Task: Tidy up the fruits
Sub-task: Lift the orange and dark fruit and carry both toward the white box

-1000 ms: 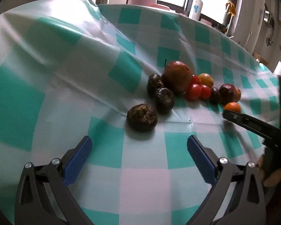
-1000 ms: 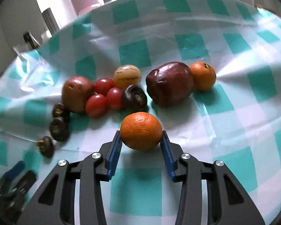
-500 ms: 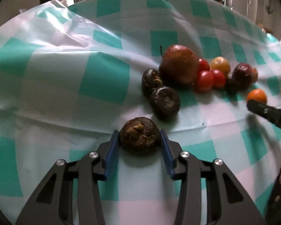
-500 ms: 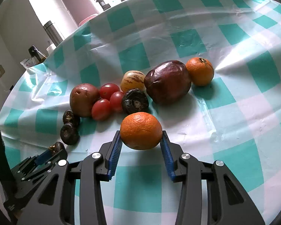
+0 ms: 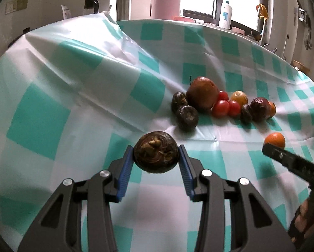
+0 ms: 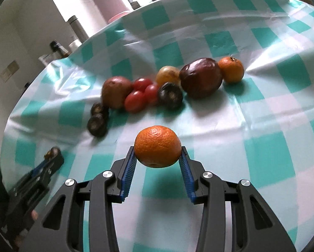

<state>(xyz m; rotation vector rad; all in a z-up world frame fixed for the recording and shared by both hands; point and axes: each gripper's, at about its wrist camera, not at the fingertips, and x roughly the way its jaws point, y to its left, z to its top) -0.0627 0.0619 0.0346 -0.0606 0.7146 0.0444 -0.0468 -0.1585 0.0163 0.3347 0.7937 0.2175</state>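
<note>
1. Left gripper: pinching a dark wrinkled fruit between blue pads, held above the checked cloth.
2. Right gripper: clamped on an orange, lifted clear, shadow on the cloth below.
3. On the cloth, a close row: two dark fruits at the left end, then a brown apple, three tomatoes, a yellow fruit, one more dark fruit, a maroon fruit, a second orange touching it at the right end.
4. Behind the table: steel flask, pink jug, white bottle by the window.
</note>
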